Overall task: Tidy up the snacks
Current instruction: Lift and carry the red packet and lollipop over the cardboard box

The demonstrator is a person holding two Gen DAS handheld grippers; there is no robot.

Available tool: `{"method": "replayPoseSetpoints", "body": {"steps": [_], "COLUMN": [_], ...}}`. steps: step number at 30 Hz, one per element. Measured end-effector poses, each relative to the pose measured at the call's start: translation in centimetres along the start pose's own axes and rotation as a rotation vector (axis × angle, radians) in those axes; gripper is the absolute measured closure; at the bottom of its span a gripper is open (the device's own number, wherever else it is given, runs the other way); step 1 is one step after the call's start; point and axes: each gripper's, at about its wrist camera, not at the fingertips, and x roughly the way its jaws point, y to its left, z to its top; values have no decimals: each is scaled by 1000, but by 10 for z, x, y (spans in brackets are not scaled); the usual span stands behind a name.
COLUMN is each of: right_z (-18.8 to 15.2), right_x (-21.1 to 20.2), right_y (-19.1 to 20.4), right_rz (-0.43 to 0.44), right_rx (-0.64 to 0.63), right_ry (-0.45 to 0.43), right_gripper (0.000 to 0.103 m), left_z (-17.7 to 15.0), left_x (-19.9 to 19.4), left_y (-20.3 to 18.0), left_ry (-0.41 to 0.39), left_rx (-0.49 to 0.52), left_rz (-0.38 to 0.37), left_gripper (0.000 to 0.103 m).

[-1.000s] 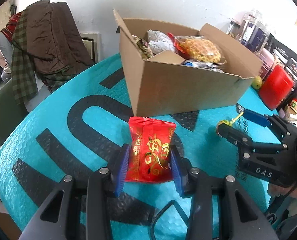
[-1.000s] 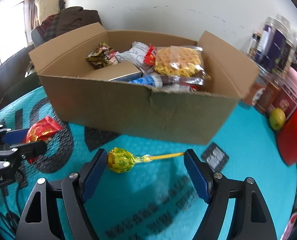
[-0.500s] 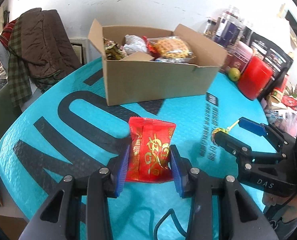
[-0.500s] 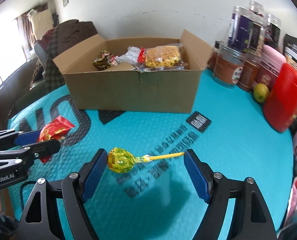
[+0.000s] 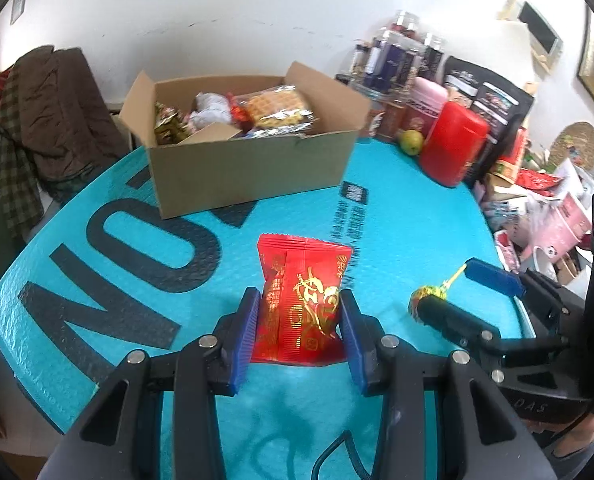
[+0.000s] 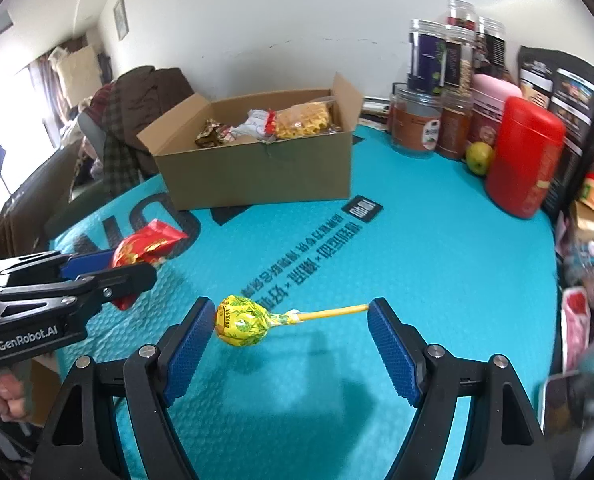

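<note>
My left gripper (image 5: 299, 295) is shut on a red snack packet (image 5: 303, 312) with gold print, held upright above the teal table cover (image 5: 397, 220). My right gripper (image 6: 292, 310) is shut on a yellow lollipop (image 6: 241, 322), clamped lengthwise: its wrapped head presses the left pad and its stick end touches the right pad. An open cardboard box (image 6: 265, 168) with several snacks in it, a waffle pack on top, stands at the far side of the table, well beyond both grippers. In the right wrist view the left gripper (image 6: 131, 261) and its packet (image 6: 149, 242) sit at the left.
Jars (image 6: 417, 128), a red canister (image 6: 525, 160), a green fruit (image 6: 479, 158) and dark pouches (image 6: 569, 92) line the far right. Loose packets (image 5: 537, 216) crowd the table's right edge. A brown jacket (image 5: 53, 120) hangs on a chair left of the box.
Both grippers have drawn back and up from the box, each still carrying its snack. The box now looks smaller and farther off, and more of the table shows.
</note>
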Motion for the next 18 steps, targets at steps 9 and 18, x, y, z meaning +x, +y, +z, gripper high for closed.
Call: {"method": "replayPoseSetpoints", "body": {"steps": [9, 18], "right_z": [8, 49], "right_x": [-36, -60], "right_y": [-3, -1], "right_rz": [14, 25], "right_rx": [8, -25], "right_ry": [-73, -177], "right_gripper": [24, 24], "left_z": [17, 52], "left_x": [-25, -48], "left_y": [-21, -25], "left_ry": [-77, -178], "left_rx": [33, 59], "left_rz": [-41, -45], "left_gripper": [64, 64]}}
